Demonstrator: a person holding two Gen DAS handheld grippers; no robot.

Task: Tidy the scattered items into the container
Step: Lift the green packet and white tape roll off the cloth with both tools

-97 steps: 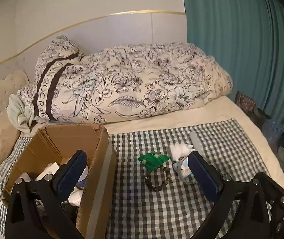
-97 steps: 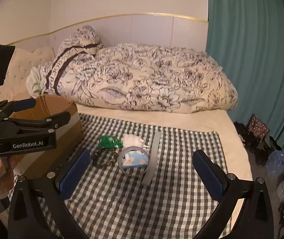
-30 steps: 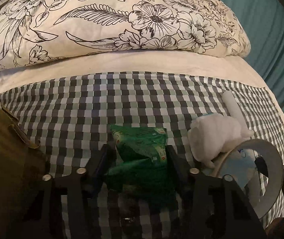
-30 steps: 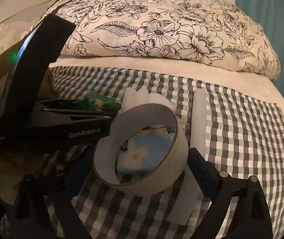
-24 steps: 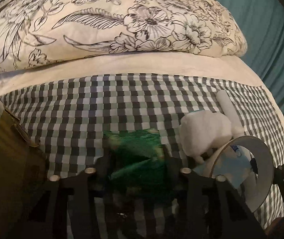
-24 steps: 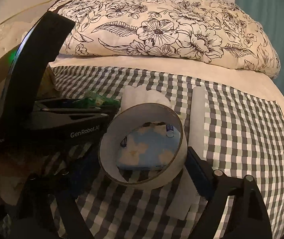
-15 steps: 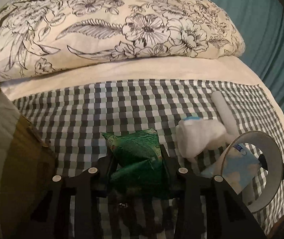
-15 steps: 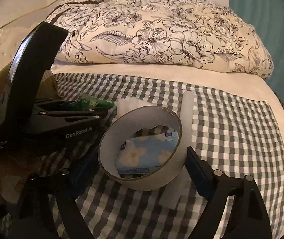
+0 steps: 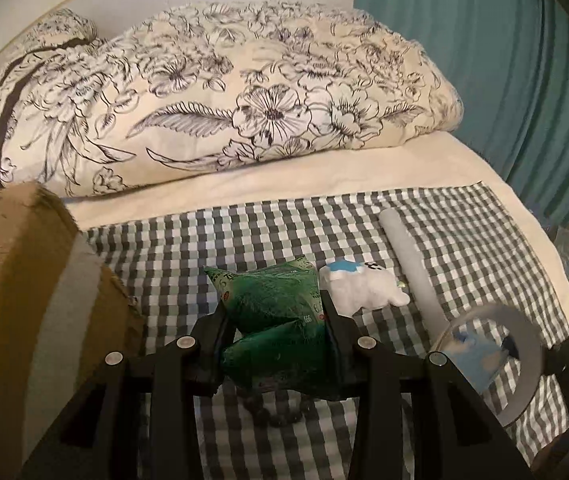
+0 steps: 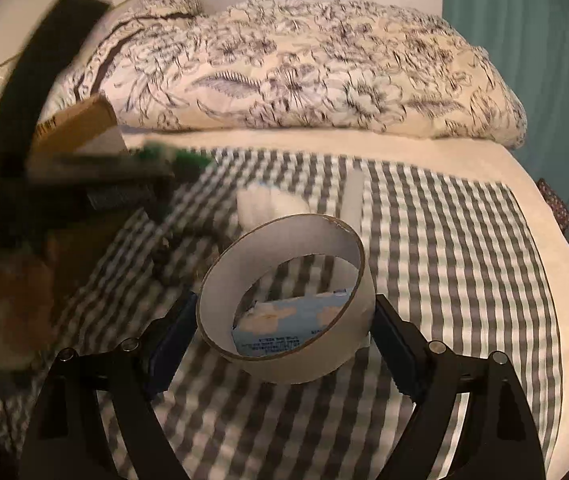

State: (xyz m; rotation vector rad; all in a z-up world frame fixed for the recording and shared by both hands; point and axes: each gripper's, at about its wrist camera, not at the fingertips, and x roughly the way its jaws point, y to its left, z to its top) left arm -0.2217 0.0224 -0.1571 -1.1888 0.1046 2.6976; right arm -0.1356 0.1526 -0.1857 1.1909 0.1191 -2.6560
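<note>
My left gripper (image 9: 274, 330) is shut on a green snack packet (image 9: 276, 312) and holds it above the checked cloth (image 9: 188, 248). The cardboard box (image 9: 32, 292) stands close at its left. My right gripper (image 10: 284, 328) is shut on a tape roll (image 10: 284, 300) and holds it lifted off the cloth; the roll also shows in the left wrist view (image 9: 496, 368). A blue tissue pack (image 10: 296, 320) lies under the roll. A white plush toy (image 9: 364, 292), a grey tube (image 9: 408, 268) and a dark bead bracelet (image 9: 280, 416) lie on the cloth.
A rolled floral duvet (image 9: 224, 96) lies across the bed behind the cloth. A teal curtain (image 9: 504, 60) hangs at the right, past the bed's edge. The left gripper's body and the hand show blurred at the left of the right wrist view (image 10: 44, 184).
Both grippers closed from open, the left on the green packet, the right on the tape roll, and have lifted them off the cloth. The left gripper moves toward the box.
</note>
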